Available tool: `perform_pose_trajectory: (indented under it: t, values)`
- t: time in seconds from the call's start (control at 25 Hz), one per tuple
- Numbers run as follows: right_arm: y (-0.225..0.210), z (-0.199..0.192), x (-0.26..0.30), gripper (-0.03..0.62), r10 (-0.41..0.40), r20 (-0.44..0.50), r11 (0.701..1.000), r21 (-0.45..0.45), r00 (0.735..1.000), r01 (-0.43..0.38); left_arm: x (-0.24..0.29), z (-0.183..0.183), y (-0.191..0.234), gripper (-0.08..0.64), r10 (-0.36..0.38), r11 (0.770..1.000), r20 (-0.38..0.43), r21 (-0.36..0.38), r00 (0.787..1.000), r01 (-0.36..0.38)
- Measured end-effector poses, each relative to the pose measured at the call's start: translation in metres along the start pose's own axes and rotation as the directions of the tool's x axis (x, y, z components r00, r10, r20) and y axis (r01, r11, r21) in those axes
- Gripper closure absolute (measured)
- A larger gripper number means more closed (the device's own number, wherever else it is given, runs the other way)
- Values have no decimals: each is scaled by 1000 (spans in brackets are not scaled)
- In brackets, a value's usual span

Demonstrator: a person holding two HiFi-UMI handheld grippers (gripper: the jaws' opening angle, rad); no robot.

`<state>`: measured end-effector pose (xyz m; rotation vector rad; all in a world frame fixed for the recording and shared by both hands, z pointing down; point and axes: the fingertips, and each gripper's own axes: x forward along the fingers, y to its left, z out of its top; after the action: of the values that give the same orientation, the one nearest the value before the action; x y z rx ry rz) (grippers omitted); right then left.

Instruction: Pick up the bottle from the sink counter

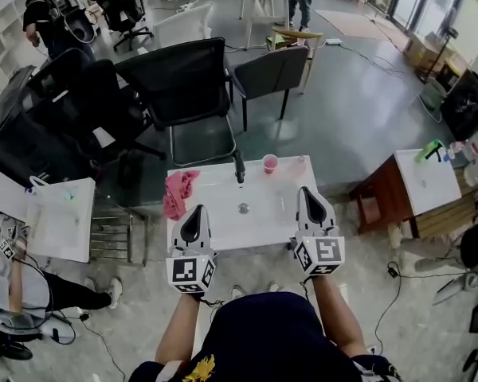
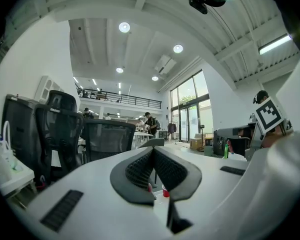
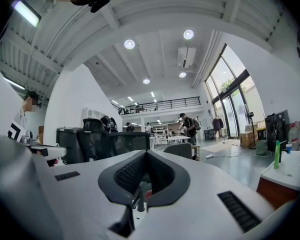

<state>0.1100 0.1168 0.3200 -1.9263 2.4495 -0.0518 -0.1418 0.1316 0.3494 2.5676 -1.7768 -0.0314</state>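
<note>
While I sight along my left gripper [image 2: 154, 156], I see its two dark pads pressed tip to tip with nothing caught between them. In the head view it sits at lower centre-left of the frame, over the near left part of the white sink counter [image 1: 263, 233]. My right gripper [image 3: 146, 156] is the same, with its jaws together and empty, and in the head view it lies over the counter's near right edge.

The bottle [image 1: 299, 165] is a pale, see-through shape that I can only just make out. It stands upright at the counter's far right corner, straight up the frame from my right gripper and apart from it. A pink cup [image 1: 270, 163] stands just left of it, and the dark faucet [image 1: 240, 168] rises left of the cup at the middle of the back edge. The drain [image 1: 243, 208] shows in the basin between my two grippers. A pink cloth [image 1: 178, 193] hangs over the counter's left edge.

Further out, black chairs [image 1: 187, 86] fill the upper left of the frame. A wooden side table [image 1: 422, 183] with a white top sits at middle right.
</note>
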Motion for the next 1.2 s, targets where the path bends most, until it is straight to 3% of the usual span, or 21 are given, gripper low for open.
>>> perform_pose_trajectory:
  t: [0.16,0.88,1.2]
  values:
    - [7,1,-2,566,-12,20,999,31,1000,11,-1,6,10,541,-18,1000,13,6,1000,17]
    - [56,-3,-10,566,-107,1,994,11,994,107,-14,-6,42,541,-133,991,-3,-18,991,133]
    - [57,2,-6,566,-119,3,993,20,993,119,-3,-8,54,542,-119,993,-19,-8,993,118]
